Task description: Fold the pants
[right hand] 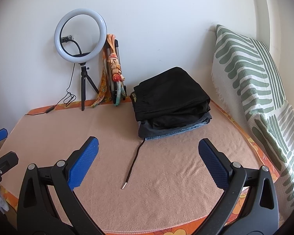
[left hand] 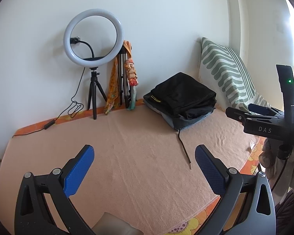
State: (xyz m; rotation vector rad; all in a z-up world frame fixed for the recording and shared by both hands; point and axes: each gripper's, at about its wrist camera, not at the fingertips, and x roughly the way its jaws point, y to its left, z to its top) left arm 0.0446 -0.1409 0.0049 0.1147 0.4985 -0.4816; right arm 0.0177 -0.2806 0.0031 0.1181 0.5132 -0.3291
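Both of our tongs hung low over the near part of the bed, the left tongs (left hand: 145, 166) spread wide with nothing between the blue pads, and the right tongs (right hand: 148, 161) just as wide and just as empty. We were touching no cloth at that moment.

Folded pants (right hand: 170, 98) lay in a stack at the far right of the towel, a black pair on top, another dark pair under it and blue denim at the bottom. A dark drawstring (right hand: 133, 160) trailed out from the stack toward us, its metal tip lying loose on the towel.

We judged that the folding of this stack looked finished, or that we stood between one pair and the next; no unfolded pair showed in either view. If anything remained, the next move would call for reaching forward and to the right, and for pinching that thin string with care to tuck it in.

We worked on a peach towel (left hand: 127, 146) spread over an orange flowered mattress (right hand: 264, 152). Against the white wall stood a ring light (left hand: 94, 37) on a small tripod, its cable (left hand: 74, 107) running along the bed's edge, with an orange scarf (left hand: 130, 68) draped on a second stand beside it. A green-striped pillow (right hand: 254, 82) leaned at the right.
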